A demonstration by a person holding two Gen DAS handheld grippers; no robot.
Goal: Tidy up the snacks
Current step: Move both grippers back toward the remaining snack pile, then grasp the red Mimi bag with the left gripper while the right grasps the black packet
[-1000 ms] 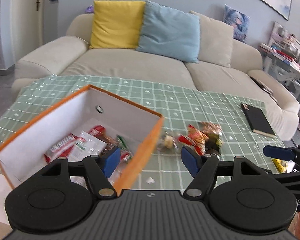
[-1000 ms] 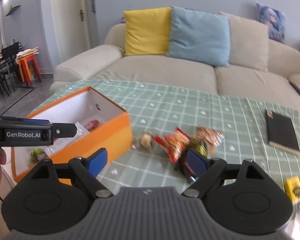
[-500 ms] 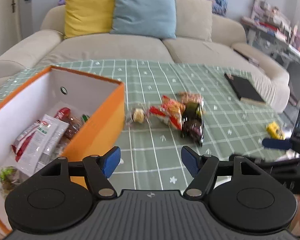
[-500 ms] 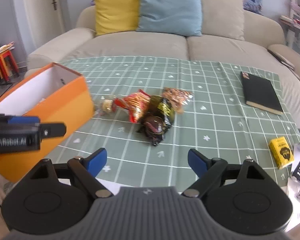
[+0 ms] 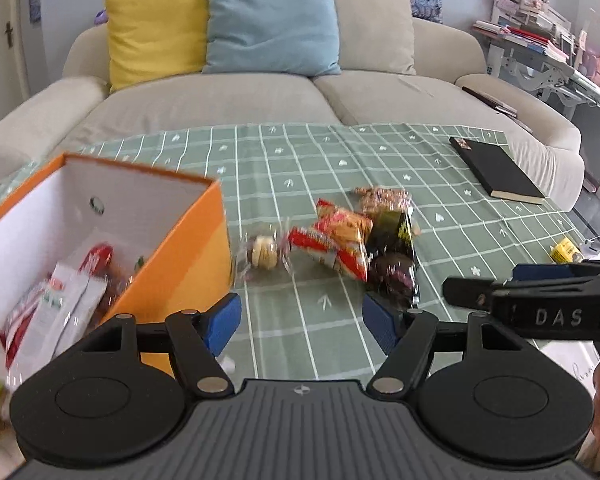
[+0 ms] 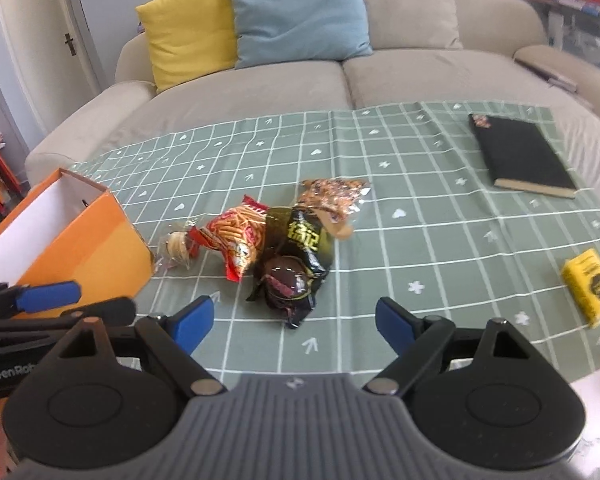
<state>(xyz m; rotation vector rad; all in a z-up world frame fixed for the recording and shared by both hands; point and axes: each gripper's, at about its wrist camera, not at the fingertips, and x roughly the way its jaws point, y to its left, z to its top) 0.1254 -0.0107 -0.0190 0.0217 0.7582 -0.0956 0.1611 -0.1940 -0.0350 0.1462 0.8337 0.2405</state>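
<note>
An orange box with a white inside stands at the table's left and holds several snack packets; it also shows in the right wrist view. Loose snacks lie to its right: a clear-wrapped round cookie, a red packet, a black packet and a brown packet. My left gripper is open and empty, just in front of the box corner and the pile. My right gripper is open and empty, in front of the black packet.
A black notebook lies at the table's far right. A small yellow box sits near the right edge. A beige sofa with yellow and blue cushions stands behind the green checked tablecloth.
Both grippers have swung right, away from the box and toward the loose snack pile. The pile now sits centred ahead of both. Both stay open and empty.
</note>
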